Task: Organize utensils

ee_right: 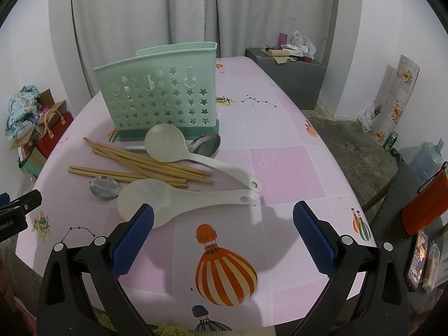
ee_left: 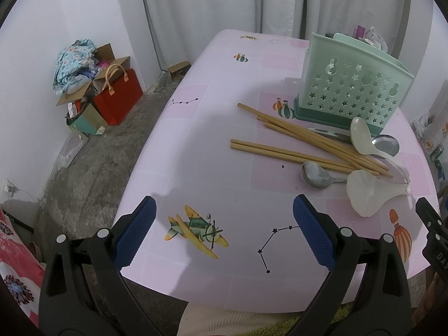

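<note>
A mint green utensil holder (ee_left: 352, 84) (ee_right: 162, 98) with star holes stands upright on the pink table (ee_left: 212, 151) (ee_right: 291, 168). In front of it lie several wooden chopsticks (ee_left: 302, 145) (ee_right: 134, 165), a white ladle (ee_left: 362, 137) (ee_right: 173, 145), a white rice paddle (ee_left: 366, 193) (ee_right: 168, 198), a metal ladle (ee_left: 386, 144) (ee_right: 205, 142) and a small metal spoon (ee_left: 316, 175) (ee_right: 105, 187). My left gripper (ee_left: 224, 218) hangs open over the near table edge, left of the pile. My right gripper (ee_right: 224, 224) is open too, just short of the paddle.
Bags and a cardboard box (ee_left: 95, 89) sit on the floor at the left. A grey cabinet (ee_right: 291, 75) with clutter stands behind the table. A water jug (ee_right: 425, 159) and a phone (ee_right: 418, 257) are at the right.
</note>
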